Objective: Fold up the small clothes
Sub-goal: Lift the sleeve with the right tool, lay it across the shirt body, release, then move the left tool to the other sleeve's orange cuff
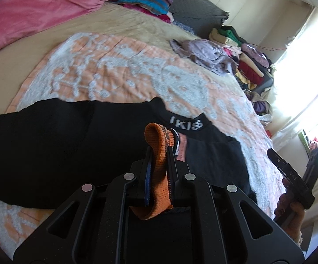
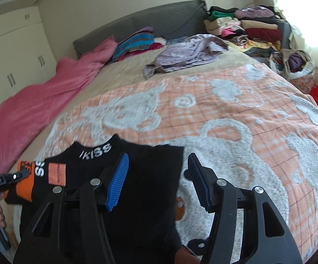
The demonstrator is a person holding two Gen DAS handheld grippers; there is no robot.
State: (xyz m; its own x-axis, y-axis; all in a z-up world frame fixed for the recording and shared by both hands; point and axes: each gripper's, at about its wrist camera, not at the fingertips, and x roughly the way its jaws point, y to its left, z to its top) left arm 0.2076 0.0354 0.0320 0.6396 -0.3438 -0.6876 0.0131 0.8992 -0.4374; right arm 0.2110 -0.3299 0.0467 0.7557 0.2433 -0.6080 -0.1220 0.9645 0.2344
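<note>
The black top (image 2: 123, 176) lies flat on the orange-and-white blanket (image 2: 236, 121) at the near edge of the bed, its lettered collar pointing toward the headboard. The left hand-held gripper (image 1: 160, 154) is clenched on the top's orange cuff (image 1: 159, 176) — the sleeve is drawn in over the body. The right hand-held gripper (image 2: 156, 176) hovers released over the top's right edge — nothing between its blue pads (image 2: 118, 180).
</note>
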